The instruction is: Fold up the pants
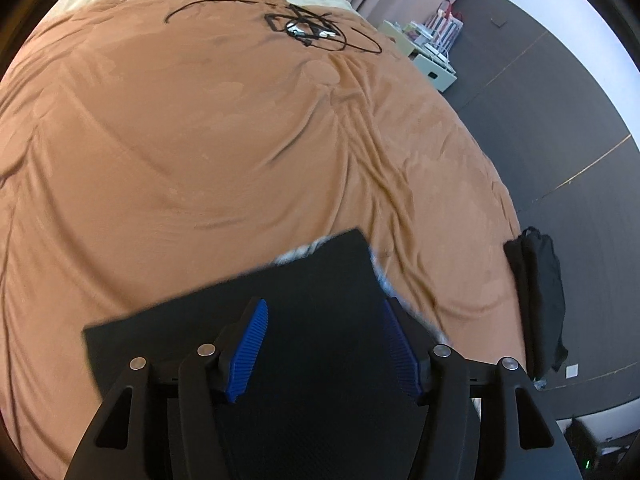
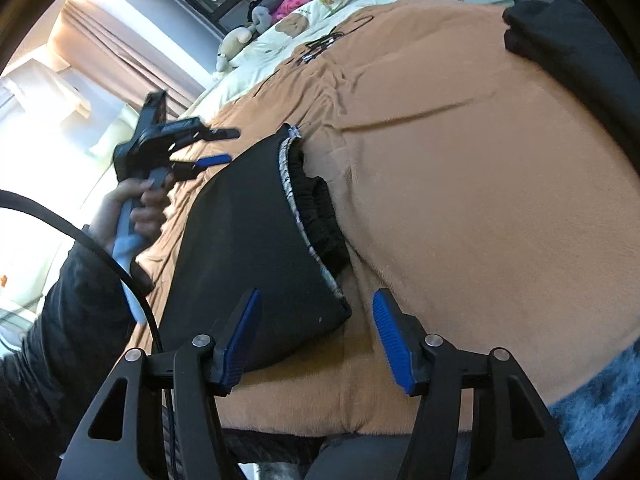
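Observation:
The black pants [image 2: 248,232] lie folded on a tan blanket [image 2: 460,160]; their waistband with grey patterned lining [image 2: 294,196] faces right. My right gripper [image 2: 316,296] stands open over the near corner of the pants, its blue pads clear of the cloth. In the left wrist view the pants [image 1: 312,280] fill the space under my left gripper [image 1: 324,304], which is open with nothing pinched. The right wrist view also shows the left gripper [image 2: 224,146] above the far side of the pants, jaws apart, held by a hand [image 2: 136,204] in a dark sleeve.
Black cables [image 1: 308,28] lie tangled at the far end of the blanket [image 1: 200,140]. A black bag [image 1: 536,300] hangs at the bed's right edge. Pillows and soft toys [image 2: 280,24] sit at the head. A white bedside cabinet [image 1: 434,68] stands on the dark floor.

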`<state>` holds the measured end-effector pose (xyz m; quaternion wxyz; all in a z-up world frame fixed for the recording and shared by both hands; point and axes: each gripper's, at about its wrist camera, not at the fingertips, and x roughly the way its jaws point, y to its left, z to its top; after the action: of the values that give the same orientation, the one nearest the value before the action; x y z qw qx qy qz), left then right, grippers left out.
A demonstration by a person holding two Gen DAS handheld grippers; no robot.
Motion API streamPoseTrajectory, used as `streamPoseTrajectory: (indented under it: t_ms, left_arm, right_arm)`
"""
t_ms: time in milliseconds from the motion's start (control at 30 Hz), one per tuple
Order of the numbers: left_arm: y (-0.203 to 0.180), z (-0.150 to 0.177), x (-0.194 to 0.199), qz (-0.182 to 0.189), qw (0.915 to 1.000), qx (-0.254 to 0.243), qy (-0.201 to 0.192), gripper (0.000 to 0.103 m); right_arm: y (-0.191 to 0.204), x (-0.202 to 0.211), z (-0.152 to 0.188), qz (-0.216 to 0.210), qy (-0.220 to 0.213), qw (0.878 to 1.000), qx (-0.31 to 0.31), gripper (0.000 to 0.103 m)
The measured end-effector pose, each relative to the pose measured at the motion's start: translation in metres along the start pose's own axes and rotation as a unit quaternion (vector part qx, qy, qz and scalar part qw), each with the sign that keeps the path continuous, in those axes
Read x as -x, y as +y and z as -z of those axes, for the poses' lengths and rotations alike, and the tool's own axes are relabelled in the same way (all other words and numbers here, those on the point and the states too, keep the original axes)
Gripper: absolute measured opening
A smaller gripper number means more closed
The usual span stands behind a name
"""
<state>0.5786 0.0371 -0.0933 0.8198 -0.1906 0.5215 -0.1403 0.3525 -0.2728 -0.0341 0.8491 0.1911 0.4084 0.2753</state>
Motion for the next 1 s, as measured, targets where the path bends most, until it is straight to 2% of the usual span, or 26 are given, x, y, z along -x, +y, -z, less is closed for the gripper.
streamPoseTrajectory:
  t_ms: [100, 167, 267, 600, 633, 667, 800, 1000]
  left_arm:
    - [0.010, 0.015, 0.012, -0.002, 1.0000, 0.008, -0.001, 0.061]
    - [0.016, 0.025, 0.019, -0.002, 0.9999, 0.014, 0.003, 0.061]
    - [0.023, 0.040, 0.029, -0.005, 0.9997, 0.021, 0.007, 0.061]
    - [0.037, 0.094, 0.049, 0.003, 0.9988, 0.047, 0.015, 0.061]
    - [0.039, 0.098, 0.051, 0.004, 0.9986, 0.051, 0.015, 0.061]
    - [0.040, 0.103, 0.052, 0.005, 0.9983, 0.056, 0.015, 0.061]
    - [0.045, 0.123, 0.059, 0.016, 0.9973, 0.071, 0.014, 0.061]
    - [0.049, 0.149, 0.065, 0.019, 0.9962, 0.083, 0.016, 0.061]
  right_arm:
    - [-0.012, -0.008, -0.007, -0.016, 0.008, 1.000, -0.003, 0.056]
    - [-0.018, -0.013, -0.011, -0.041, 0.013, 0.999, -0.006, 0.056]
    - [-0.027, -0.021, -0.015, -0.051, 0.022, 0.998, -0.002, 0.056]
    - [-0.062, -0.053, -0.028, -0.115, 0.069, 0.989, -0.054, 0.056]
    - [-0.066, -0.054, -0.030, -0.123, 0.075, 0.988, -0.061, 0.055]
    - [-0.069, -0.054, -0.032, -0.130, 0.078, 0.986, -0.067, 0.048]
    - [-0.079, -0.052, -0.036, -0.158, 0.095, 0.979, -0.088, 0.034]
    - [-0.072, -0.052, -0.036, -0.167, 0.086, 0.980, -0.071, 0.010]
